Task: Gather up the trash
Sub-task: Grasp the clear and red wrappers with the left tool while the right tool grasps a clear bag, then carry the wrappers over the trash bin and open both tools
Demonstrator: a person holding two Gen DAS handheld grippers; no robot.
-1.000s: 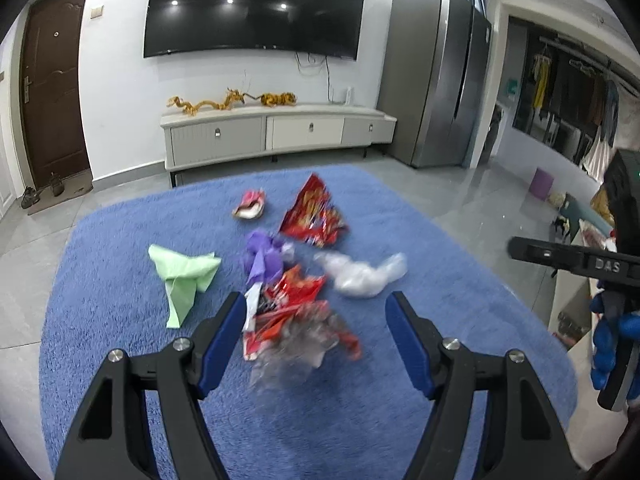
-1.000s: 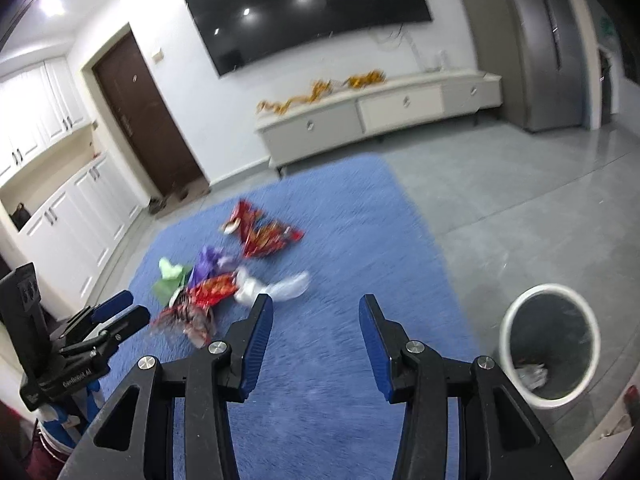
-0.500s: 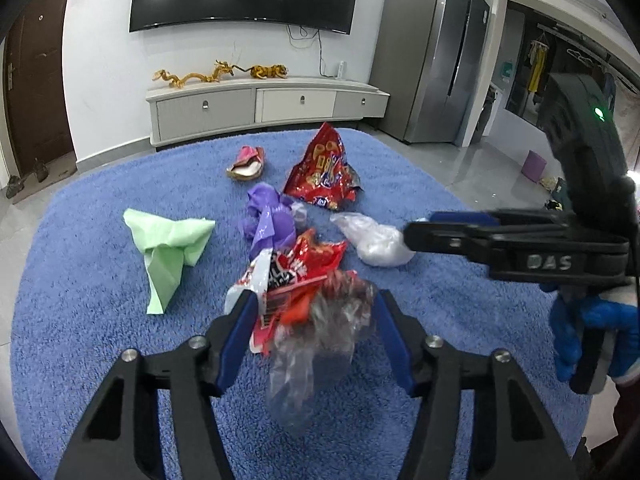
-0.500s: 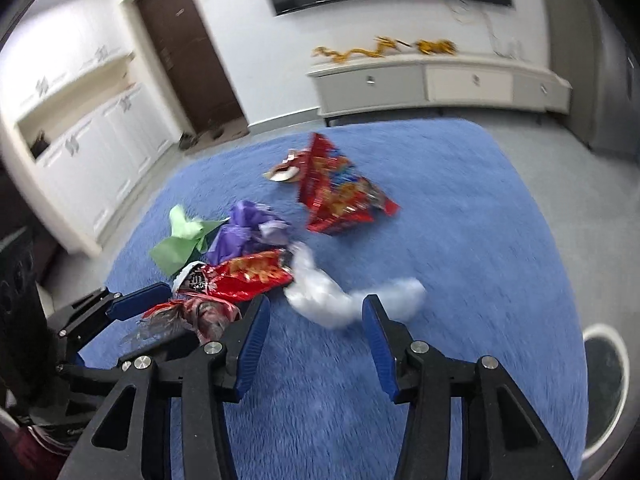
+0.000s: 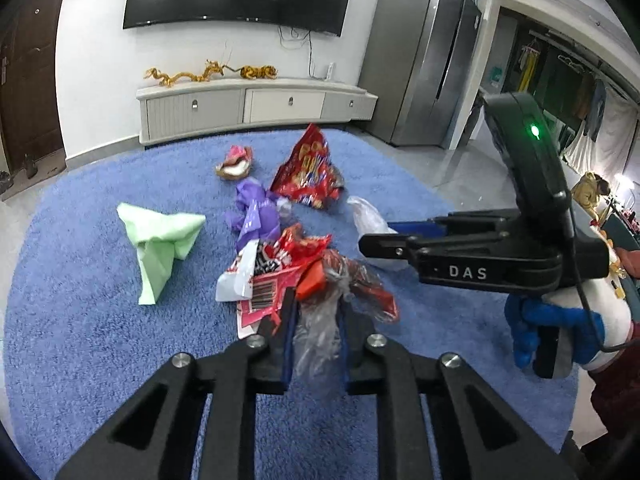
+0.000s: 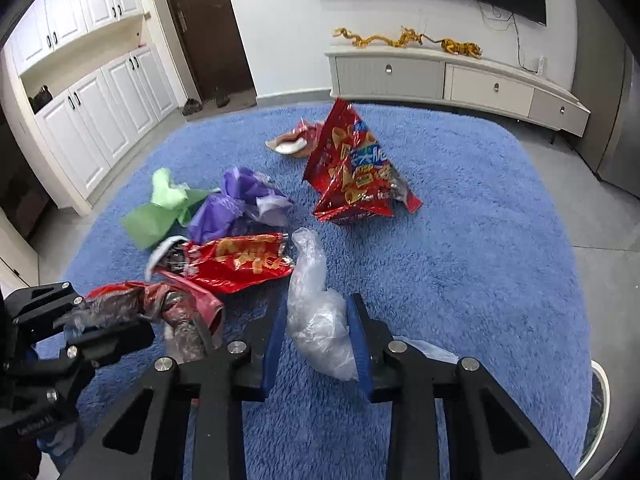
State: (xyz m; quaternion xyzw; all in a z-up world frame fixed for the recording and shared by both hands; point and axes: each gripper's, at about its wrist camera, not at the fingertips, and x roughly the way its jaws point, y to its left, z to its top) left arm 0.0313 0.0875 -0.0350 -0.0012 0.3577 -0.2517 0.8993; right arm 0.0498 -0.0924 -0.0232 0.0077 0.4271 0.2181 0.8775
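On the blue rug [image 5: 80,320], my left gripper [image 5: 318,304] has its jaws closing, and the pads press a crumpled clear-and-red wrapper [image 5: 320,332]. The right wrist view shows the same grip, with the left gripper [image 6: 80,320] at the left. My right gripper [image 6: 318,328] is also closing, and a clear plastic bag [image 6: 316,320] fills the gap and touches both pads. In the left wrist view, the right gripper [image 5: 380,236] reaches in from the right. Loose trash lies beyond: a red snack wrapper [image 6: 240,260], purple bag [image 6: 236,204], green paper [image 6: 160,208], red chip bag [image 6: 352,172] and small pink wrapper [image 6: 294,140].
A white-rimmed bin [image 6: 600,392] stands on the grey floor off the rug's right edge. A low white TV cabinet [image 5: 256,104] lines the far wall. White cupboards [image 6: 100,112] and a dark door are at the left, and a grey fridge [image 5: 420,60] at the right.
My left jaws have narrowed from wide open onto the crumpled wrapper. My right gripper swung left from the bin side, came down over the clear bag and narrowed on it.
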